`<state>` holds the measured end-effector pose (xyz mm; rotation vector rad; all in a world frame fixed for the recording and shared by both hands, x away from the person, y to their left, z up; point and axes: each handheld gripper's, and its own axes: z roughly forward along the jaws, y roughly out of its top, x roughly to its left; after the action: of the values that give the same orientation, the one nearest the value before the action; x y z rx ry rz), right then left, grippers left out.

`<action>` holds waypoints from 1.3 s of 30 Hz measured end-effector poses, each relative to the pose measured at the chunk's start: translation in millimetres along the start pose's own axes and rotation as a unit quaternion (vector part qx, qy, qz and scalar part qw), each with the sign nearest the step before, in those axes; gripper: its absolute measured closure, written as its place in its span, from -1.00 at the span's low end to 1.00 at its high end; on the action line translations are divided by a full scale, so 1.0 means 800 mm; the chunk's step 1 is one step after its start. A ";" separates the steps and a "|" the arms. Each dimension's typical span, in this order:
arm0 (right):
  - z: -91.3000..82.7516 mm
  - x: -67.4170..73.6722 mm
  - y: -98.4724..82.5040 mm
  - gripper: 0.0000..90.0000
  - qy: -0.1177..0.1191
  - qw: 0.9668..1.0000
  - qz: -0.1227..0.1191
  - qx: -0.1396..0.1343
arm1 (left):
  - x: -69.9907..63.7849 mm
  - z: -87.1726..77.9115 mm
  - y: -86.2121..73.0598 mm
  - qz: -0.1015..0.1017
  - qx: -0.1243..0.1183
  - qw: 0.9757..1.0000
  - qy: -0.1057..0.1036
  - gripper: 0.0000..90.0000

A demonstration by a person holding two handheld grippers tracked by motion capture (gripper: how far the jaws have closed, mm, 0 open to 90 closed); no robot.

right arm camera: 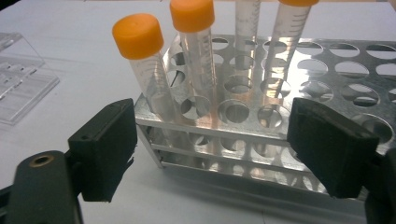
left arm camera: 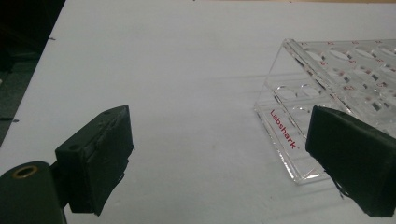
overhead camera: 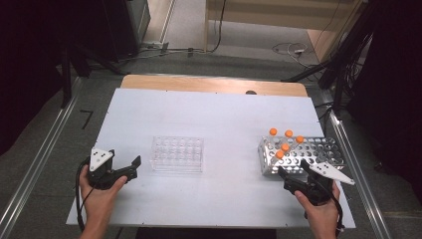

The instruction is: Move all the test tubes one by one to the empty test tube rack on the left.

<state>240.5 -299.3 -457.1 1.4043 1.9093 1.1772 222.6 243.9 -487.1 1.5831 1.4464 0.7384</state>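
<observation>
The metal tube rack (overhead camera: 303, 154) stood on the right side of the white surface (overhead camera: 219, 114), and five tubes with orange caps (overhead camera: 285, 147) stood up in its holes at the left end. The holes kept them straight so they would not roll away. The right tool (overhead camera: 294, 174) was held just in front of that rack, at the end where the tubes were. Its jaws were wide apart and held nothing, likely so one tube could fit between them.

The clear plastic rack (overhead camera: 177, 154) lay in the middle of the surface, well apart from the metal one. All its holes looked empty, so it may have been waiting for the tubes. The left tool (overhead camera: 130, 168) hung just beside its left end, jaws wide and empty too, maybe ready to keep that light rack from sliding.
</observation>
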 end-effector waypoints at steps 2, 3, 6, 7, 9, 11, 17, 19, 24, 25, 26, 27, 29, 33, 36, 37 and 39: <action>0.001 0.003 0.002 -0.62 0.002 1.000 -0.001 -0.003 | 0.000 0.000 0.000 0.000 0.000 1.000 -0.001 -0.81; 0.002 0.005 0.003 -0.60 0.004 1.000 -0.003 -0.004 | -0.001 0.000 0.000 0.000 -0.001 1.000 -0.002 -0.81; 0.006 0.010 0.006 -0.55 0.010 1.000 -0.006 -0.007 | -0.001 0.001 0.000 0.002 0.001 1.000 -0.001 -0.81; 0.007 0.012 0.006 -0.52 0.013 1.000 -0.010 -0.007 | -0.001 0.000 0.000 0.002 0.000 1.000 0.000 -0.81; 0.009 0.015 0.008 -0.47 0.017 1.000 -0.013 -0.008 | -0.001 0.000 0.000 0.001 -0.002 1.000 0.001 -0.81; 0.011 0.017 0.008 -0.37 0.020 1.000 -0.018 -0.009 | 0.000 0.000 0.000 0.002 -0.001 1.000 0.002 -0.81; 0.015 0.023 0.010 -0.03 0.036 0.999 -0.025 -0.013 | -0.001 0.000 0.000 0.001 -0.001 1.000 0.000 -0.81; 0.017 0.024 0.010 0.06 0.038 0.999 -0.029 -0.015 | -0.001 0.001 0.000 0.001 -0.001 1.000 -0.001 -0.81; 0.023 0.026 0.011 0.25 0.040 0.999 -0.031 -0.011 | -0.001 0.001 0.000 0.002 0.000 1.000 -0.003 -0.81; 0.024 0.026 0.011 0.28 0.040 0.999 -0.032 -0.013 | -0.001 0.001 0.000 0.002 0.000 1.000 -0.003 -0.81; 0.025 0.027 0.012 0.30 0.038 0.999 -0.034 -0.013 | -0.001 0.001 0.000 0.001 0.000 1.000 -0.003 -0.81; 0.025 0.027 0.012 0.33 0.037 0.999 -0.032 -0.013 | -0.001 0.001 0.000 0.000 -0.001 1.000 -0.003 -0.81; 0.027 0.026 0.012 0.38 0.039 0.999 -0.032 -0.013 | 0.000 0.000 0.000 0.000 0.001 1.000 -0.004 -0.81; 0.029 0.026 0.012 0.49 0.040 0.999 -0.034 -0.014 | 0.000 0.000 0.000 -0.001 0.001 1.000 -0.006 -0.81; 0.030 0.027 0.013 0.55 0.040 0.998 -0.037 -0.011 | -0.001 0.000 0.000 -0.001 0.001 1.000 -0.006 -0.81; 0.031 0.027 0.012 0.56 0.040 0.998 -0.038 -0.010 | -0.001 0.000 0.000 -0.001 0.001 1.000 -0.006 -0.81; 0.031 0.027 0.013 0.57 0.039 0.998 -0.039 -0.011 | -0.001 0.000 0.000 0.000 0.000 1.000 -0.006 -0.81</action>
<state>257.6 -269.6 -458.6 1.2781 1.9796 1.2275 222.8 243.2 -487.2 1.5855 1.4376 0.7263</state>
